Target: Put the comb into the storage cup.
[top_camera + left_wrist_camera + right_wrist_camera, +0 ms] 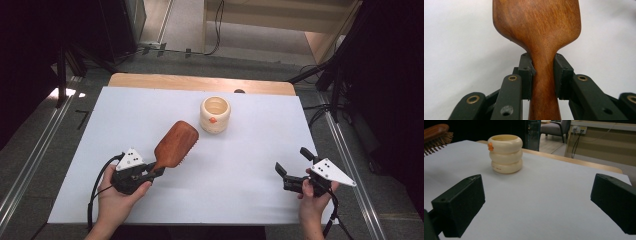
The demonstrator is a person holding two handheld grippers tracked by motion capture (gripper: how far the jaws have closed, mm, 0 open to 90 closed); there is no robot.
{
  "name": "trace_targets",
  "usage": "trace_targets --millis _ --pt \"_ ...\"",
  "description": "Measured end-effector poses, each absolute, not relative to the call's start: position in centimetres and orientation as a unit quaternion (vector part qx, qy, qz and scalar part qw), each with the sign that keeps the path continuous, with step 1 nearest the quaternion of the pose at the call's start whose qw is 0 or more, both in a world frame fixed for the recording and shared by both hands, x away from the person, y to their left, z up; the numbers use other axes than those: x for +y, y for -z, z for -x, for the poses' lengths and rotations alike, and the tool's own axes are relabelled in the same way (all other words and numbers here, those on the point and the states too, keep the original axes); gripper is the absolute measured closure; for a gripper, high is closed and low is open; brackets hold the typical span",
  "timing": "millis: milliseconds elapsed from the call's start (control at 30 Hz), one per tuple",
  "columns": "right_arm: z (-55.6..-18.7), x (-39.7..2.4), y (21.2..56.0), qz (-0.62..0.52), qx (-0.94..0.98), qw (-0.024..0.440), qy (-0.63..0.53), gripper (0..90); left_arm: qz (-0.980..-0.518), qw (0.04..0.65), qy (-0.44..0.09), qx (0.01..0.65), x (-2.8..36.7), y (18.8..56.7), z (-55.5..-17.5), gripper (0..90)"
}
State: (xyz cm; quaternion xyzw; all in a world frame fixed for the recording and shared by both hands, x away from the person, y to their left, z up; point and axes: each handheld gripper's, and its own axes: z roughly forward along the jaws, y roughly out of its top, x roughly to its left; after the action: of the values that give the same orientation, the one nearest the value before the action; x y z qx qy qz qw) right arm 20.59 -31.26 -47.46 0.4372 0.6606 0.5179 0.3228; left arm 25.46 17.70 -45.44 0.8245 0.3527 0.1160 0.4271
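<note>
Left gripper (152, 175), lower left of the high view: black body, grey three-cornered top plate with dark dots, black cable trailing to the bottom edge. Its own view shows black linkage arms with brass-ringed pivots and square-edged black pads (526, 75). Right gripper (291, 167), lower right: same black body, dotted grey plate, black cable. Both forearms are bare of sleeves.

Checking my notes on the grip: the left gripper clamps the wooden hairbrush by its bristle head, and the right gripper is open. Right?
Not quite. The left gripper clamps the wooden hairbrush by its handle's narrow neck, as the left gripper view shows. The right gripper is open.
</note>
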Motion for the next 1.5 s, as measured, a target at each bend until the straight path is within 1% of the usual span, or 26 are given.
trace_targets --millis 433,567,900,1033,1267,1500 --pt "-23.2 -26.9 44.3 -0.414 0.675 0.3 -0.532 0.0 -0.8 0.466 -0.131 0.355 16.7 44.7 -26.3 72.6" --pt "-23.8 -25.5 43.3 -0.4 0.679 0.294 -0.541 0.0 -0.796 0.477 -0.137 0.347 16.3 44.9 -26.5 72.6" --pt "-24.7 -22.2 41.3 -0.377 0.682 0.269 -0.566 0.0 -0.785 0.502 -0.141 0.336 15.3 45.2 -26.4 72.6" --pt "-24.7 -20.8 41.1 -0.365 0.69 0.258 -0.57 0.0 -0.784 0.516 -0.142 0.315 15.0 45.5 -26.1 72.6" --pt "-24.5 -19.6 41.4 -0.372 0.687 0.218 -0.585 0.0 -0.783 0.525 -0.139 0.304 14.3 46.2 -25.7 72.6" --pt "-24.4 -17.9 41.9 -0.376 0.691 0.194 -0.586 0.0 -0.783 0.531 -0.141 0.293 13.5 46.7 -25.1 72.6"
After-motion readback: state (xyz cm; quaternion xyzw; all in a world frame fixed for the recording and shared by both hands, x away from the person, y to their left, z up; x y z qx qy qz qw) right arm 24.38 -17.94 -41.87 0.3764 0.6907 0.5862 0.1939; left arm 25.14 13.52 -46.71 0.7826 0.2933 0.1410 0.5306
